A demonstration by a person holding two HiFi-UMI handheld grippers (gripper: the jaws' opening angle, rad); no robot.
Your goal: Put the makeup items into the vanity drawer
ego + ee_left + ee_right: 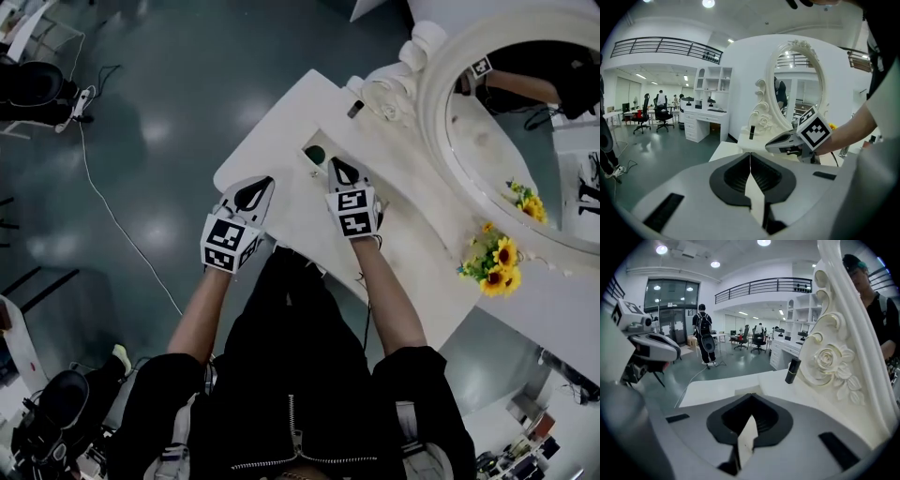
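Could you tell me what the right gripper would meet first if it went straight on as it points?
Probably the tabletop just beyond the shut jaws of the right gripper, which tilts downward; the dark tube stands right of that line. Depth is uncertain.

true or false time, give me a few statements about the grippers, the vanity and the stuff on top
1. The left gripper has its jaws shut with nothing between them. True.
2. The right gripper grips the black tube. False: its jaws are shut on nothing, and the tube stands upright, apart from it, by the carved frame of the mirror.
3. The sunflowers lie on the floor. False: they sit on the vanity top at the mirror's edge.
4. The mirror is oval. True.
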